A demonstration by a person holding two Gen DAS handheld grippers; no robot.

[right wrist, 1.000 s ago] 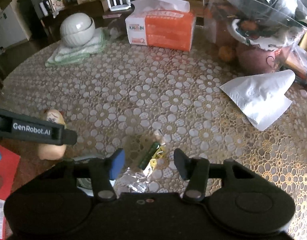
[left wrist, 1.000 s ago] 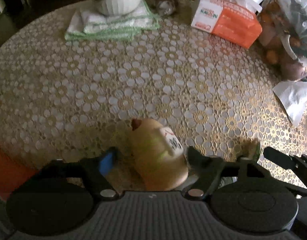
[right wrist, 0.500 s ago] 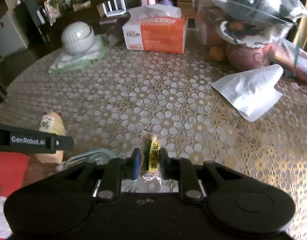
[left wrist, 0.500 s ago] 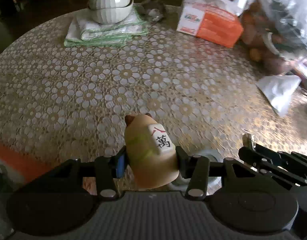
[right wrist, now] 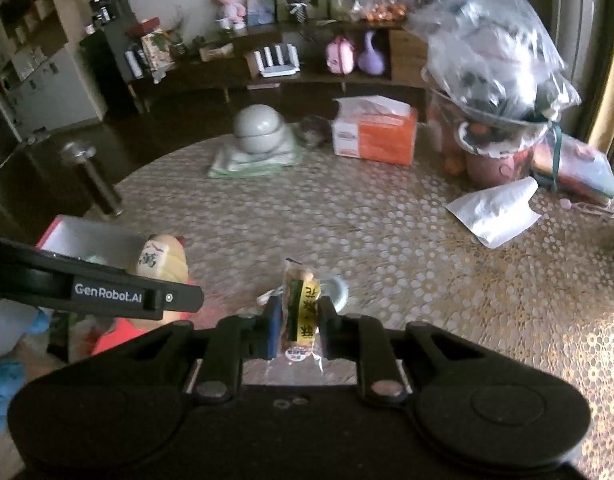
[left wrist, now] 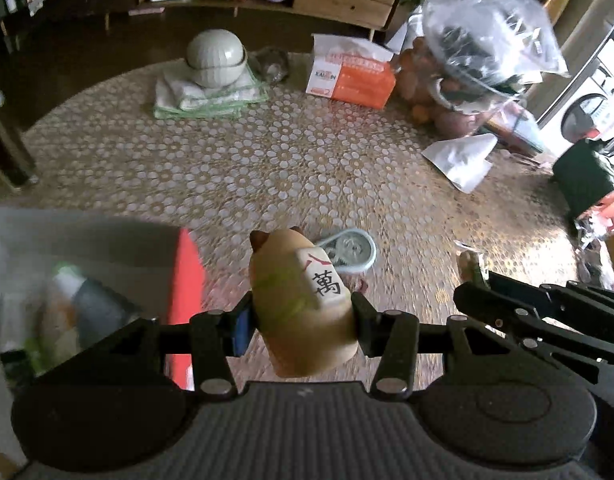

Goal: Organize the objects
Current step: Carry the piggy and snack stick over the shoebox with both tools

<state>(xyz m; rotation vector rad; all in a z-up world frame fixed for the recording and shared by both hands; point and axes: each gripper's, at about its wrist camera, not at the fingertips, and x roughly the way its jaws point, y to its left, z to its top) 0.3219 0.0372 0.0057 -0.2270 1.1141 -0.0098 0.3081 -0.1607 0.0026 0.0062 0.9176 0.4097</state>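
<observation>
My left gripper (left wrist: pixel 301 320) is shut on a tan cat-shaped figurine (left wrist: pixel 295 300) with a white mahjong tile on its back, held above the table. The same figurine (right wrist: pixel 163 260) shows at the left of the right wrist view, behind the left gripper's black arm. My right gripper (right wrist: pixel 299 320) is shut on a small clear snack packet (right wrist: pixel 301 304) with a yellow and green label, also lifted off the table. A red-edged box (left wrist: pixel 185 280) with bottles inside sits at the lower left. A pale blue ring-shaped item (left wrist: pixel 349 250) lies on the cloth below both grippers.
The round table has a gold floral lace cloth (left wrist: pixel 267 160). At the back stand stacked grey bowls on folded cloths (left wrist: pixel 215 60), an orange tissue box (left wrist: pixel 351 76) and a plastic-bagged pile (left wrist: pixel 483 52). A white paper napkin (left wrist: pixel 463 156) lies at the right.
Both grippers closed on their objects and rose from the table. The figurine and the snack packet came up with them, and the red box came into view at the left.
</observation>
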